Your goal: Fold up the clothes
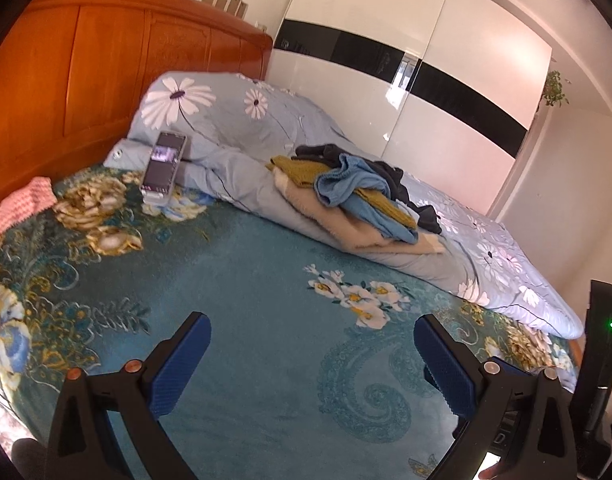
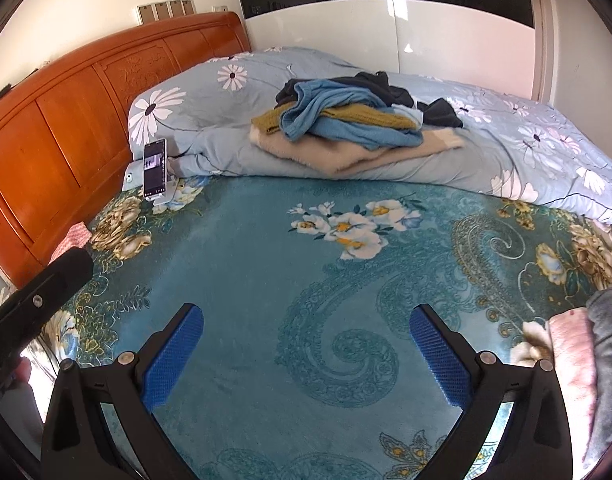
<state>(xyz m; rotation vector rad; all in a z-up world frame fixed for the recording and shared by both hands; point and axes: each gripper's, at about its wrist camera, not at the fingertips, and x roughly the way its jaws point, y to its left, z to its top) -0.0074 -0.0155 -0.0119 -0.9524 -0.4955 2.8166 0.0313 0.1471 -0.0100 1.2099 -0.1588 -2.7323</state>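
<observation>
Covering the bed is a teal floral blanket (image 2: 242,320), bare in the middle. Behind it lies a bunched blue quilt (image 2: 506,152). On the quilt sits the clothes pile (image 2: 346,120): beige, blue, mustard and dark pieces, unfolded. A phone (image 2: 155,168) leans near the headboard (image 2: 58,128). Both grippers hover over the blanket, left gripper (image 1: 312,364) and right gripper (image 2: 306,354), jaws spread wide and holding nothing.

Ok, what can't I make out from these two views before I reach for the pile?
- Pile of clothes: the number of garments, since layers overlap in both views.
- Dark garment: its type, bunched behind the blue one.
- Phone screen: too small.
- Pink and grey fabric: cut off by the right wrist view's edge.
</observation>
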